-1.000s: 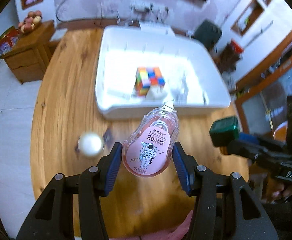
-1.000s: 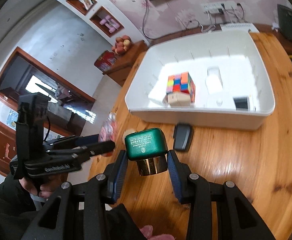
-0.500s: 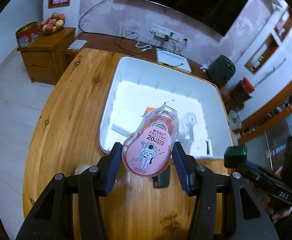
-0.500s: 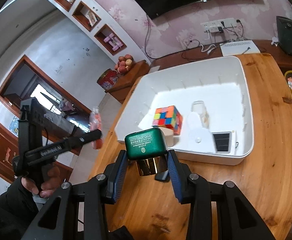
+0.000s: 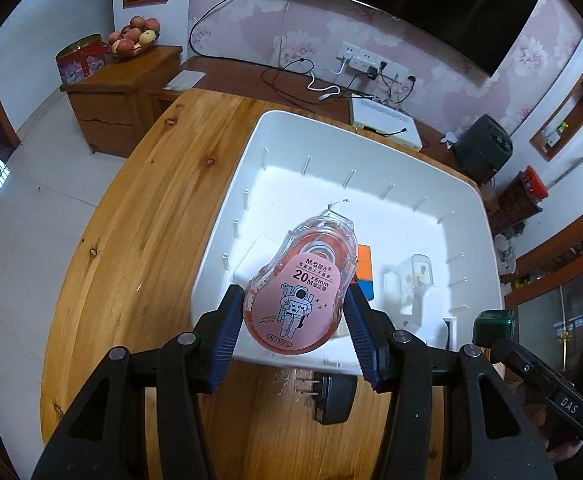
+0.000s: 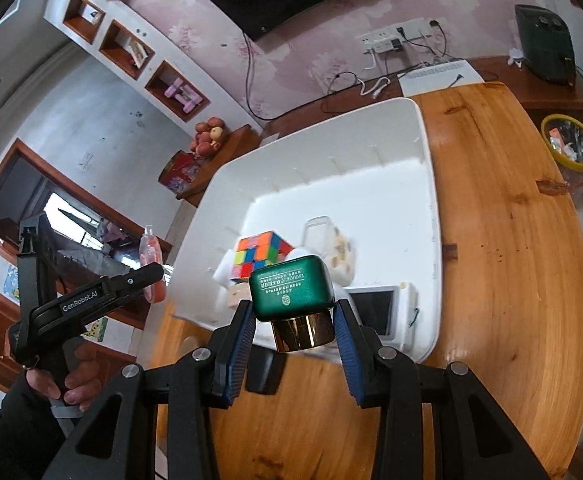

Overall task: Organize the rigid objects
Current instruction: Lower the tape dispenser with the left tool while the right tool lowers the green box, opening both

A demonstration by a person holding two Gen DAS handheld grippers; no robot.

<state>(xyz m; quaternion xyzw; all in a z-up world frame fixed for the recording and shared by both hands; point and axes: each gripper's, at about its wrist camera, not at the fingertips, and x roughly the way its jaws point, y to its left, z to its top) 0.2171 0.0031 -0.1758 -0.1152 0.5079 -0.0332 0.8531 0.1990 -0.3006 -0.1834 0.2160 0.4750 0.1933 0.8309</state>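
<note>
The left claw (image 5: 294, 334) is clamping a pink, clear-cased correction tape dispenser with an astronaut label (image 5: 299, 292) between its blue ribbed pads, holding it in the air with the pointed tip aimed toward 12 o'clock, above the near rim of the large white plastic bin (image 5: 371, 148). At 5 o'clock from the dispenser, a black plug adapter with metal prongs (image 5: 333, 398) is lying on the round wooden table (image 5: 143, 240), just in front of the bin's near wall.

The right claw (image 6: 294, 334) is gripping a green square jar with a gold round cap (image 6: 293, 300), cap toward the camera and printed base facing up, hovering over the bin's near edge. In the left wrist view that jar is showing at 3 o'clock, at the tip of the right tool.

Inside the bin, a multicoloured puzzle cube (image 6: 261, 256) is sitting at 11 o'clock from the jar, with a pale wooden block (image 6: 237, 294) just in front of it. A clear plastic container (image 6: 331, 244) is lying at 1 o'clock, and a white device with a dark screen (image 6: 375, 312) is resting against the near wall at 3 o'clock.

Beyond the table, a wooden side cabinet (image 5: 119, 92) is carrying a bowl of apples (image 5: 133, 36) at 10 o'clock.
</note>
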